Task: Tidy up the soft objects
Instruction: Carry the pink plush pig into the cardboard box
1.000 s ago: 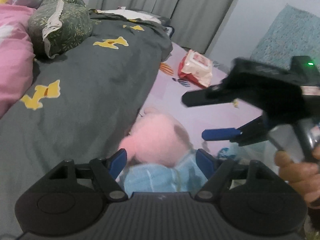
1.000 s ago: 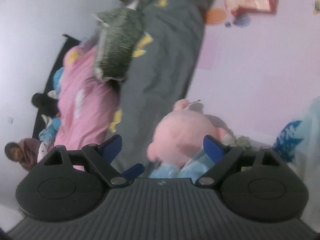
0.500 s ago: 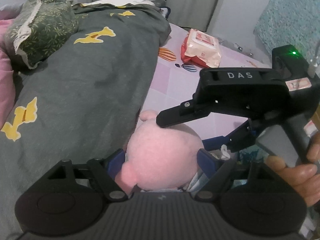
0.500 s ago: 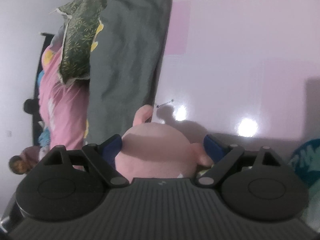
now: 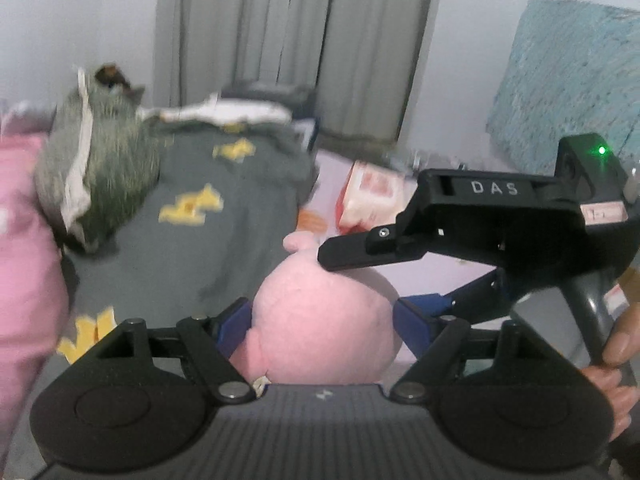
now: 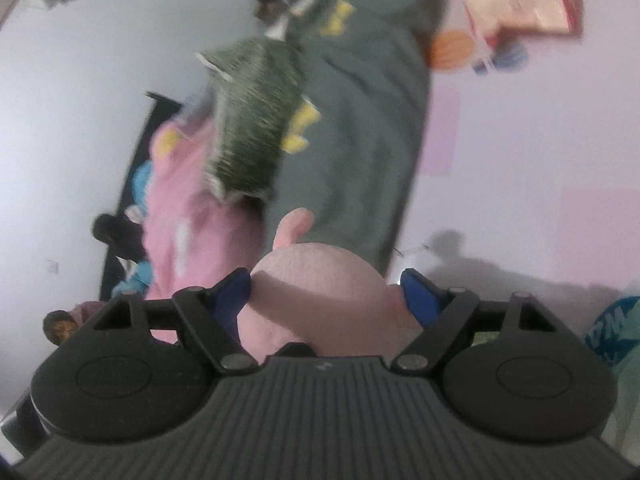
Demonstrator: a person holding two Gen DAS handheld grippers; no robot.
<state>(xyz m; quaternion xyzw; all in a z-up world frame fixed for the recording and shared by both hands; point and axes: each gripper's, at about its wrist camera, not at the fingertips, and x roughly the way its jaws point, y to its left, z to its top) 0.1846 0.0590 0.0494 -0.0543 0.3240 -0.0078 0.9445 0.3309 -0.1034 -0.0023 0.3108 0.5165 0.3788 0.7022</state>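
A pink plush toy [image 5: 320,332] fills the gap of my left gripper [image 5: 326,320], and both blue pads press into its sides. My right gripper [image 5: 362,280] reaches in from the right and grips the same toy crosswise. Its black upper finger lies on top of the head and its blue lower finger sits beside it. In the right wrist view the plush toy [image 6: 312,280] bulges between the pads of the right gripper [image 6: 326,296]. Those jaws are closing and both pads touch the fur. One small ear [image 6: 294,226] sticks up. The toy's body is hidden below the grippers.
A grey quilt with yellow prints [image 5: 224,232] covers the bed on the left, with a green pillow [image 5: 100,184] on it and a pink blanket [image 5: 24,240] beyond. A red-and-white wipes pack [image 5: 368,196] lies on the lilac sheet [image 6: 540,160]. Grey curtains [image 5: 288,40] hang behind.
Both grippers closed in around the plush toy's head, the right one narrowing onto it. The left view then rose and tipped up with the toy still between its pads.
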